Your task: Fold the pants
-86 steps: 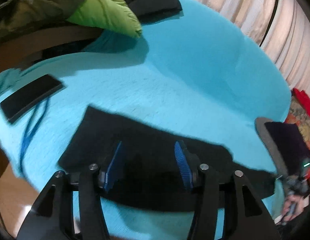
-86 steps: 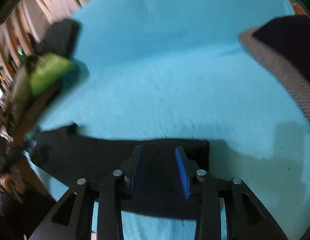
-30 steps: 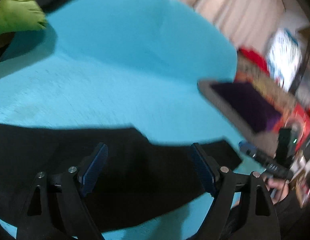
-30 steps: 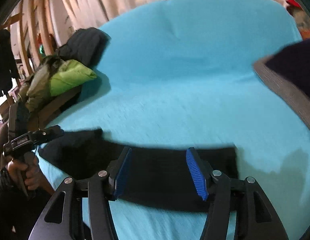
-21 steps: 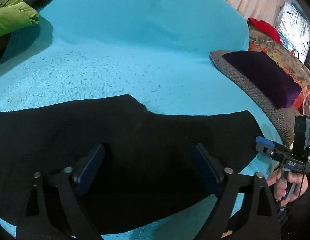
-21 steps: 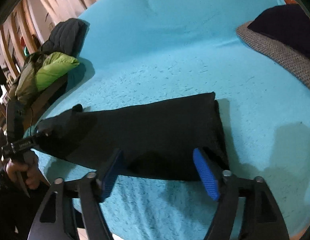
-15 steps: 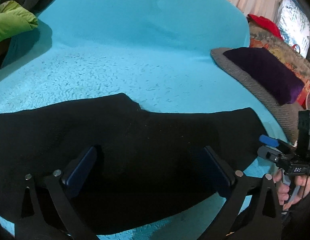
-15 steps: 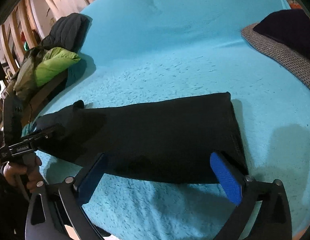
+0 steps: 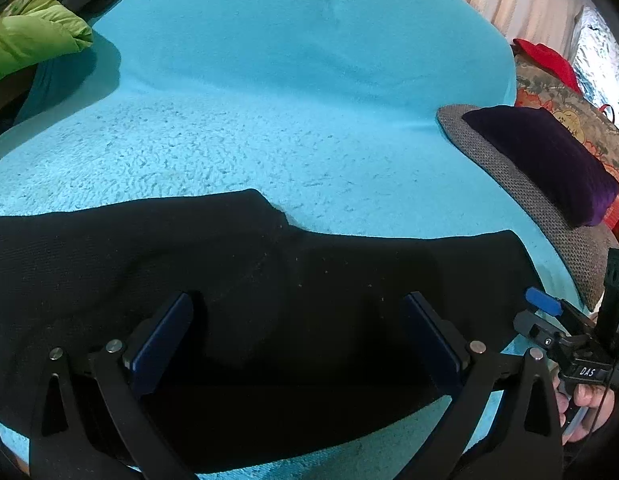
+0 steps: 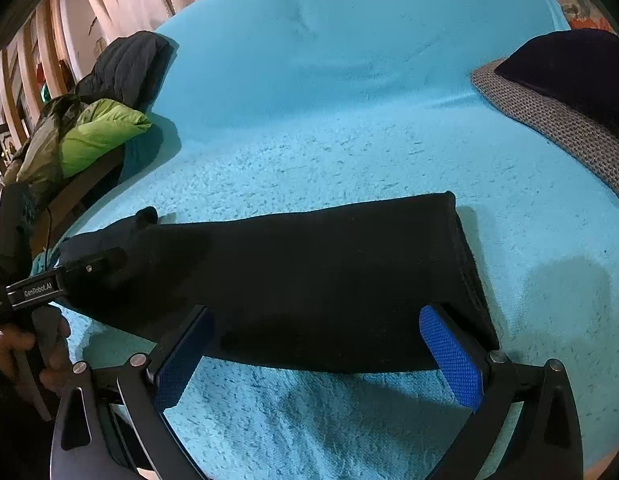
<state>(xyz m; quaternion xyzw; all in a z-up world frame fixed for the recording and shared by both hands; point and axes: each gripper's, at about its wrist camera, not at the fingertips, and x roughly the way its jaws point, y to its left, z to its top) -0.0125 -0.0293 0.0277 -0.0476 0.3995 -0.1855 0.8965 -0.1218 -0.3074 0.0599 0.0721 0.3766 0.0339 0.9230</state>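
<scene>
black pants (image 10: 309, 272) lie folded lengthwise across a turquoise fleece-covered sofa (image 9: 269, 120); left claw (image 9: 297, 340) and right claw (image 10: 321, 356) both hover spread wide above them, gripping nothing

Matt black knit pants (image 10: 309, 264) on fuzzy turquoise fleece blanket (image 10: 349, 152); coarse grey woven cushion (image 9: 521, 184) at three o'clock; glossy green puffer jacket (image 10: 97, 136) at nine.

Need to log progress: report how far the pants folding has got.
Done: the black pants lie as one long flat strip on the turquoise blanket. In hand: nothing; left gripper and right gripper hover with jaws wide open. Left: folding the strip across its length.
</scene>
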